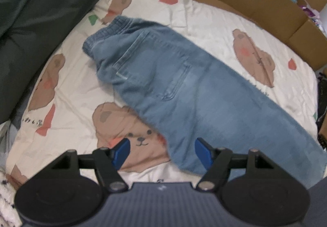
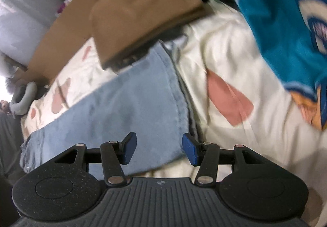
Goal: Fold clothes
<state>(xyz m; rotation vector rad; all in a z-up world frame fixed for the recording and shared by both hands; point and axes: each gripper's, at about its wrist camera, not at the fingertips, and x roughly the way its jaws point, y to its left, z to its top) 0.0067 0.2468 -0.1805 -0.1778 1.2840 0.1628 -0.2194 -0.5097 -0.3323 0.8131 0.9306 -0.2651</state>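
1. My left gripper (image 1: 161,152) is hanging with its jaws spread and nothing between them, pointing steeply down at the bed (image 1: 204,22); one blue pad is sitting over the bear-print sheet, the other over denim.
2. The jeans (image 1: 163,75) are lying flat on the bed, folded lengthwise. Their near edge is passing right between my left pads.
3. From there the long axis is running diagonally: the elastic waistband (image 1: 106,32) is lying up and to the left, well apart, and the leg is stretching off to the lower right.
4. My right gripper (image 2: 159,148) is also spread and empty, hovering just above the leg hem (image 2: 179,104).
5. So I am judging that my right hand is nearer the hem end and my left nearer the middle of the leg, while the waistband is far from both.
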